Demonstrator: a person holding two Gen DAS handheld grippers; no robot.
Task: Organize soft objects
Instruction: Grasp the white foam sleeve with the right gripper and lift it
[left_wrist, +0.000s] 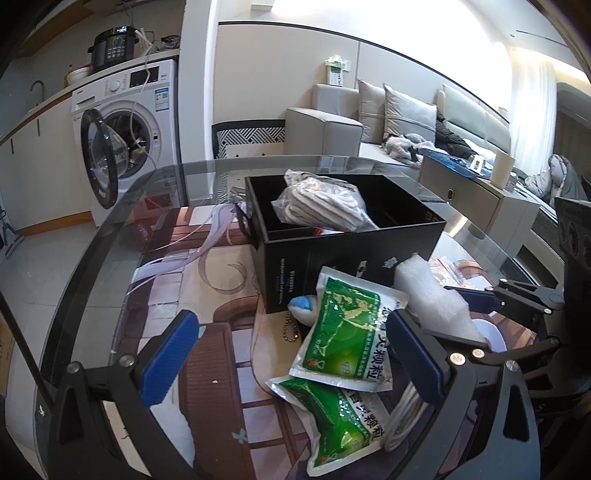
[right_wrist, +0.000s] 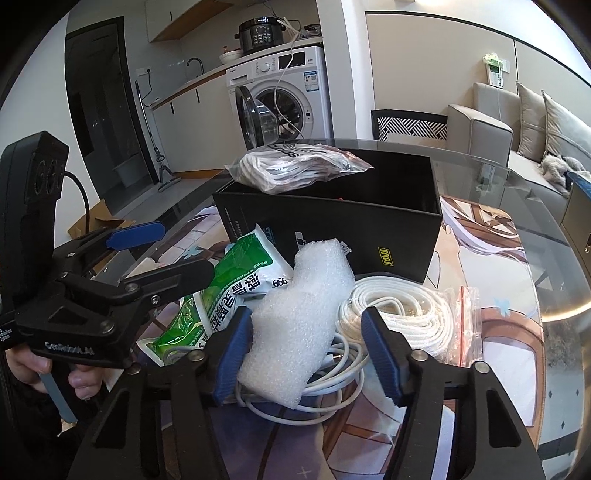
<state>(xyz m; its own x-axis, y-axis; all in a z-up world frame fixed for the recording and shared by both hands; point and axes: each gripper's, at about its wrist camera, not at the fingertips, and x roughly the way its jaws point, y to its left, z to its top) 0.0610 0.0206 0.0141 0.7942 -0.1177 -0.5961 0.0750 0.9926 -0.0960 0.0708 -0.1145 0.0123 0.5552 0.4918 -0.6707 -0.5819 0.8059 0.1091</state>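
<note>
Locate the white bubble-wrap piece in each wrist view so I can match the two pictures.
Left wrist view: the bubble-wrap piece lies right of centre, just right of the upper green packet.
Right wrist view: it sits low in the centre, between the fingers of the open right gripper.
Shared landmark: the black box just behind it.

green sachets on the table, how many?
2. Upper green sachet lies in front of the black box, overlapping the lower green sachet nearer the left gripper. More may be hidden.

Black box (right_wrist: 332, 225); green-and-white packets (left_wrist: 341, 332); white foam (right_wrist: 303, 314); white rope (right_wrist: 402, 314); blue finger pads (left_wrist: 170, 360).
</note>
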